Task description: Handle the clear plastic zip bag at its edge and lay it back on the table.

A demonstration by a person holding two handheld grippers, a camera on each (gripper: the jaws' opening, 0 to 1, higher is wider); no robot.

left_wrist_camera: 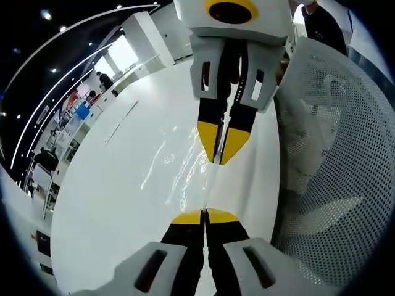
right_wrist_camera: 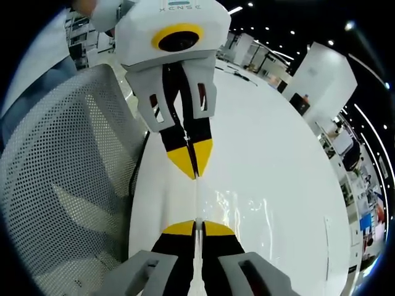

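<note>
The white table (left_wrist_camera: 123,185) is the largest thing here; its glossy top (right_wrist_camera: 284,172) runs far back toward the bright hall in both views. Next in size is a white mesh office chair (left_wrist_camera: 333,166), which stands just beside the table edge, and its perforated back (right_wrist_camera: 62,179) is seen in the right gripper view as well. Behind the chair in the left gripper view a person in dark clothing (left_wrist_camera: 324,24) stands, and far behind the table some other people (left_wrist_camera: 102,80) are visible, too small to describe.

The clear plastic zip bag (left_wrist_camera: 185,160) is stretched between the two grippers over the table, near the edge beside the chair. It is very transparent, so mostly only its shiny wrinkles (right_wrist_camera: 241,206) can be seen. I cannot tell if its lower part touches the table top or hangs a little above it.

The left gripper (left_wrist_camera: 204,217) has its yellow-tipped jaws pressed together on one edge of the bag, with no gap between them. The right gripper (left_wrist_camera: 221,154) comes from the top of the left gripper view and also pinches the bag edge with closed jaws. In the right gripper view, its own jaws (right_wrist_camera: 195,227) are closed on the thin edge, and the left gripper (right_wrist_camera: 192,166) faces it from above, holding the opposite end.
</note>
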